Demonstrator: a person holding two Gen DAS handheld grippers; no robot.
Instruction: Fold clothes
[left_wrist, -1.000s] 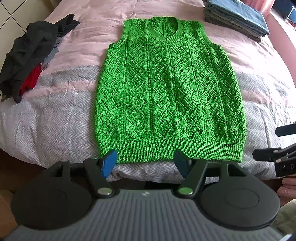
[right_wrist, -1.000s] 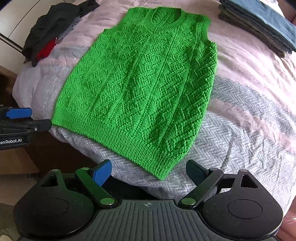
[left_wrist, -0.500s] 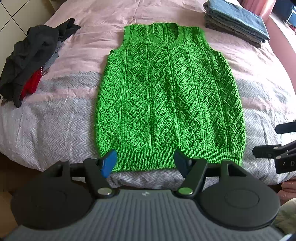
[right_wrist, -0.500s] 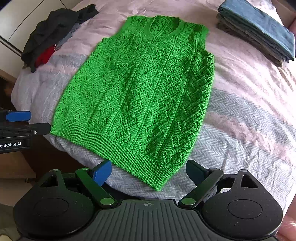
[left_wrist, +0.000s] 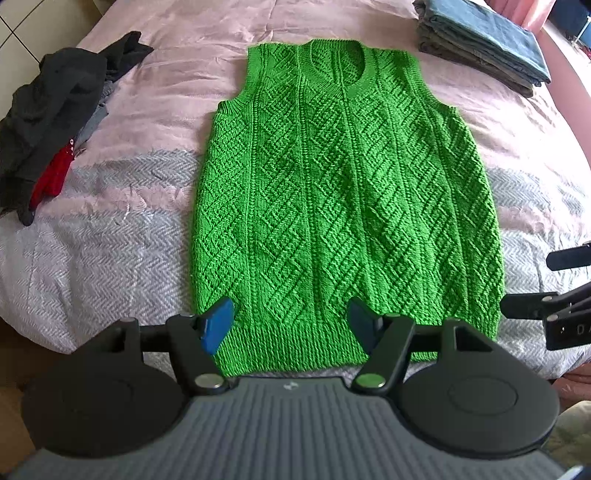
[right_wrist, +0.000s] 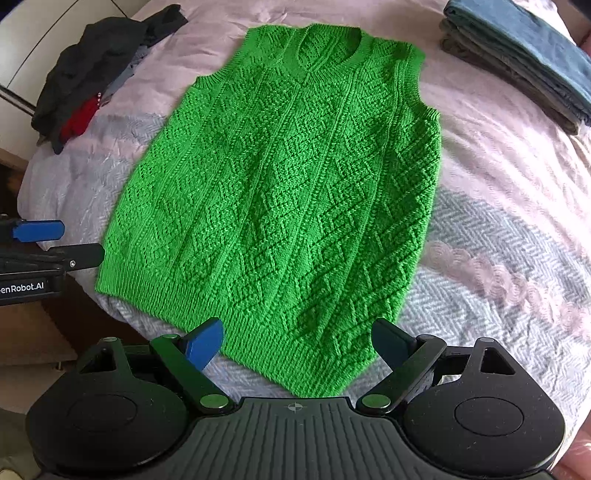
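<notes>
Left gripper (left_wrist: 291, 325) fingers spread, empty, over the hem of the green knit vest (left_wrist: 347, 206); right gripper (right_wrist: 297, 341) likewise released above the hem's right corner. Vest lies flat at the bed's (left_wrist: 92, 258) near edge. Risk: stretchy knit bunches, or the bedspread gets pinched with it.

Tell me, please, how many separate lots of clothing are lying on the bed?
3: the green knitted vest spread flat mid-bed, a folded stack at the far right corner, a crumpled dark pile at the left edge. Pieces inside the piles cannot be counted.
</notes>
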